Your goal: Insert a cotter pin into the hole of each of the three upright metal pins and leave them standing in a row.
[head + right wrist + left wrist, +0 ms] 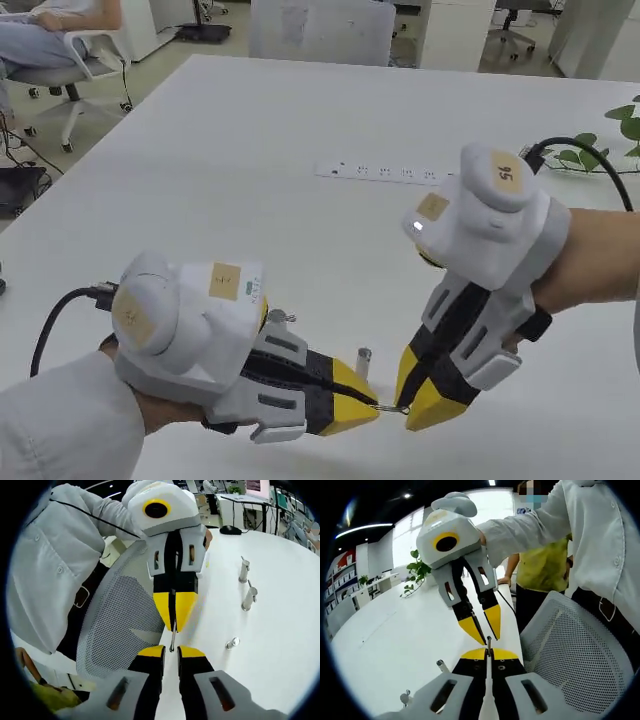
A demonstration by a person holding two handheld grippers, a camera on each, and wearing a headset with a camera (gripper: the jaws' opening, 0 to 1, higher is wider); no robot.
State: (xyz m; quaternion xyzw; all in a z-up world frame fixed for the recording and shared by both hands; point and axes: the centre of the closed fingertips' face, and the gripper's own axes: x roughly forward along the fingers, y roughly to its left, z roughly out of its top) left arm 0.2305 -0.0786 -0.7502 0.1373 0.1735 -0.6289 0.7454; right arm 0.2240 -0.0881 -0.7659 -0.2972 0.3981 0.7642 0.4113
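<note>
My left gripper (372, 405) (489, 653) is shut on a thin cotter pin (390, 408) (489, 642) that juts from its tips. The right gripper (405, 402) (171, 651) faces it tip to tip, jaws narrowly open with the cotter pin's free end (172, 637) between them. Just behind the tips stands a bare upright metal pin (364, 360) (232, 643) (441, 666). Two more metal pins (244, 571) (248, 598) stand beyond it, each with something thin sticking out at its top. One of them (278, 318) peeks out behind the left gripper.
The white table (300, 200) carries a white power strip (385, 173) at mid-depth and plant leaves (612, 135) at the right edge. A grey mesh chair (570, 650) sits at the table's near edge. A person sits in a chair (60, 60) at far left.
</note>
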